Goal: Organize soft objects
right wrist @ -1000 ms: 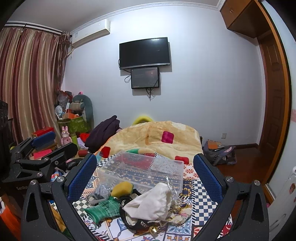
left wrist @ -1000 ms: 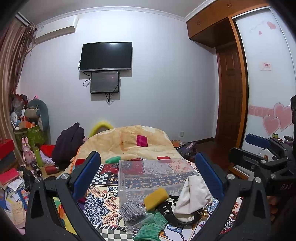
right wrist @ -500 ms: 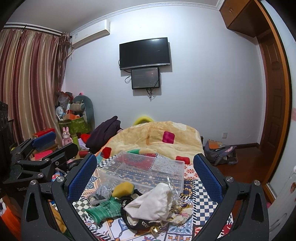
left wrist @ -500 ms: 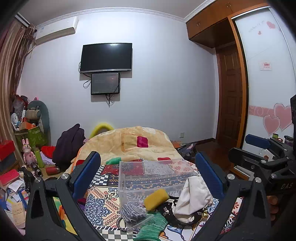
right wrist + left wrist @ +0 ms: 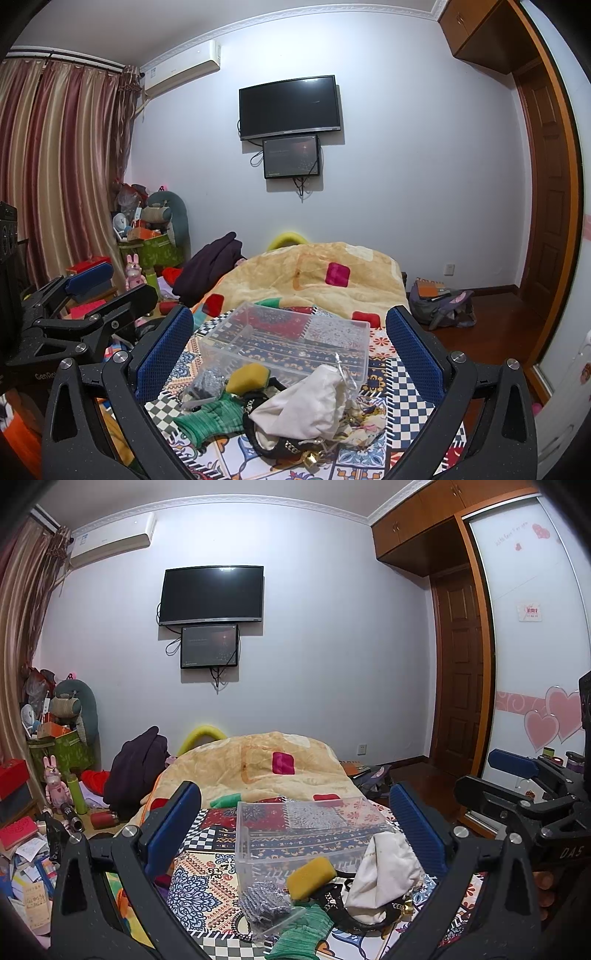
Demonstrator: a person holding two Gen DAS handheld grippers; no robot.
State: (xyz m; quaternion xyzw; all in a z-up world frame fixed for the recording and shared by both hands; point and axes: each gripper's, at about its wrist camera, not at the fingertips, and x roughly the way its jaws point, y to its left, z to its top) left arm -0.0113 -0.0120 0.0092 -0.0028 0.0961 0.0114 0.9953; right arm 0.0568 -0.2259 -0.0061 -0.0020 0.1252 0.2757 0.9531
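We hold the left claw (image 5: 295, 834) and right claw (image 5: 288, 350) spread wide and empty above the cloth pouch (image 5: 306, 402), green glove (image 5: 207, 417) and sponge (image 5: 245, 376), heaped before the clear bin (image 5: 295, 332) awaiting sorting.

Each tool, left (image 5: 295, 827) and right (image 5: 290, 343), has matte black speckled arms, silver screws, and ribbed blue finger pads (image 5: 162, 350); white lettering marks both.

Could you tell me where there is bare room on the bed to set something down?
The clear bin looks empty. Bare patterned cover lies right of the white pouch. In front of the bin it is crowded: sponge, green glove, pouch.
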